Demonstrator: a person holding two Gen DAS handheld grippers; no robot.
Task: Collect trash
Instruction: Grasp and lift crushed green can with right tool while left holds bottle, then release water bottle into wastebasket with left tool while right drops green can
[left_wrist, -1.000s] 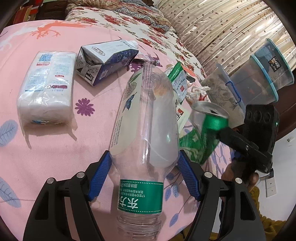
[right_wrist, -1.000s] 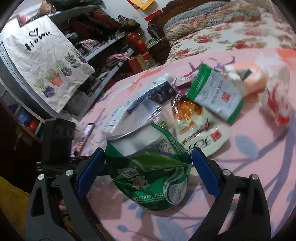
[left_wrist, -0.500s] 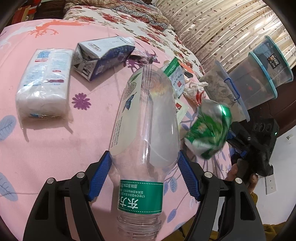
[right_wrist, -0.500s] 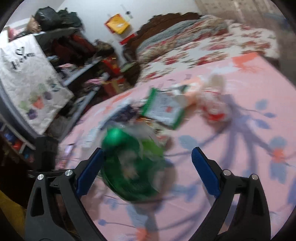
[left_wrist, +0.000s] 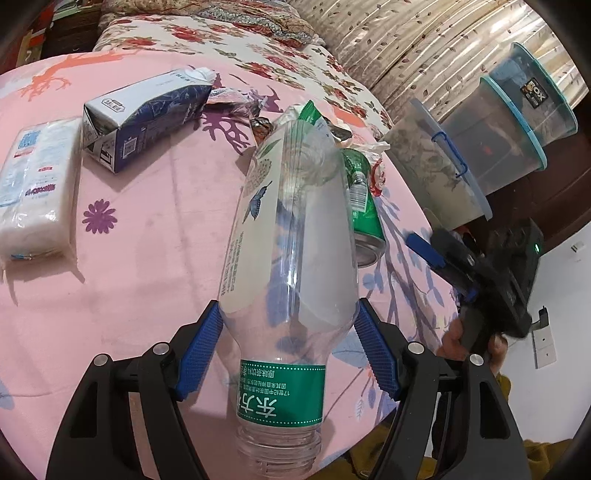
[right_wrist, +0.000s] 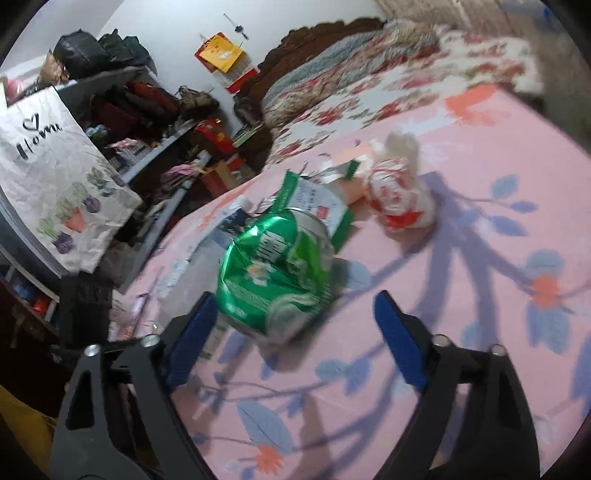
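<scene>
My left gripper (left_wrist: 290, 339) is shut on a clear plastic bottle (left_wrist: 295, 254) with a green label, held above the pink tablecloth (left_wrist: 147, 258). A crushed green can (right_wrist: 275, 271) lies on the cloth just ahead of my right gripper (right_wrist: 295, 332), which is open and empty; the can sits close to its left finger, apart from the right one. In the left wrist view the can (left_wrist: 364, 206) lies behind the bottle, and the right gripper (left_wrist: 443, 258) sits at the table's right edge.
A blue-white carton (left_wrist: 144, 110) and a tissue pack (left_wrist: 33, 192) lie at the left. A green-white snack bag (right_wrist: 317, 206) and a red-white crumpled wrapper (right_wrist: 399, 195) lie beyond the can. Plastic storage bins (left_wrist: 480, 147) stand to the right of the table.
The right gripper held the green can a second ago, then opened; the can dropped onto the cloth. The right gripper drew back. The left gripper kept hold of the bottle.
</scene>
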